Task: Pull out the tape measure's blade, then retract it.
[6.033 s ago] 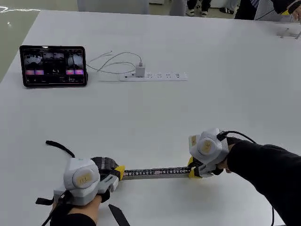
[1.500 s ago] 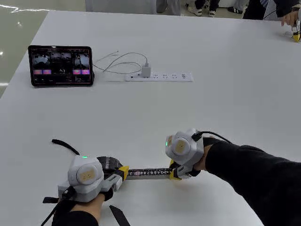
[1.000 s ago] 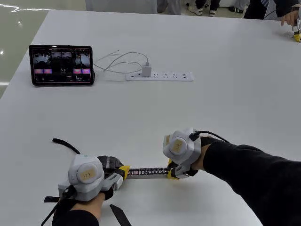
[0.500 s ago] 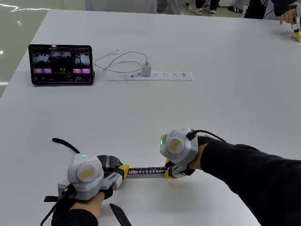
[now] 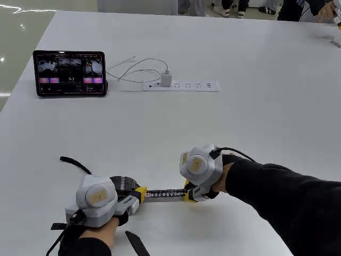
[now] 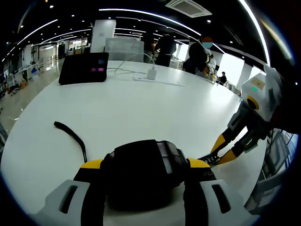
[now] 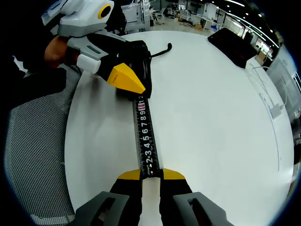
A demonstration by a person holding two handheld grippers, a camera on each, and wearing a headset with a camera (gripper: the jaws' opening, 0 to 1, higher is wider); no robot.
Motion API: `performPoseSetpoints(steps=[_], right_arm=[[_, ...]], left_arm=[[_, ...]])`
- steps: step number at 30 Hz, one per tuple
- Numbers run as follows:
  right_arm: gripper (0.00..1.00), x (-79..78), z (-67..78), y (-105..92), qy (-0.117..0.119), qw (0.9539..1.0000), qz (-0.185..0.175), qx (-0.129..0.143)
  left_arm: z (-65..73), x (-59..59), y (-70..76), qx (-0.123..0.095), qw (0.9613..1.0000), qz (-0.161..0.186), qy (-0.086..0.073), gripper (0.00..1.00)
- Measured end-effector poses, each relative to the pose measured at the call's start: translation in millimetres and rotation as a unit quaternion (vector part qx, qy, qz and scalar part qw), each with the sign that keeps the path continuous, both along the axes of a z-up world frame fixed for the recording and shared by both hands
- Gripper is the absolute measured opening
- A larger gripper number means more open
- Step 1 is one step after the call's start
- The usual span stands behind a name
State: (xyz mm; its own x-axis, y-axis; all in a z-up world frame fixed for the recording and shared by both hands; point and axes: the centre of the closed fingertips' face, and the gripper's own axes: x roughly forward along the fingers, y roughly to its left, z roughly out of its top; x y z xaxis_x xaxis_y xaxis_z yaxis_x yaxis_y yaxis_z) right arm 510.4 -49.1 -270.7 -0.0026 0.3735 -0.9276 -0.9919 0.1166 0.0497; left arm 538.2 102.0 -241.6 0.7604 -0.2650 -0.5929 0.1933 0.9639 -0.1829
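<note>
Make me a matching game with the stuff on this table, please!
Things:
1. tape measure case
2. blade
3. tablet
4. power strip

Clues:
A. has a white charger plugged in
B. its end is pinched by the right gripper
C. screen lit, at the far left of the table
D. clamped in the left gripper

Pairs: 1-D, 2-B, 3-C, 4-A
</note>
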Motion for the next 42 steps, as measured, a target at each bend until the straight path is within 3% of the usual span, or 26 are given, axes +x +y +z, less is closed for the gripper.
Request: performPoseSetpoints(steps=[42], right_arm=[[0.09,1.7,1.3,25.2,0.004,0.9992,0.007,0.039]], left_arm=[[1.5,-1.7,0.2,-0.025,0.9997,-0.005,0.006,0.62]])
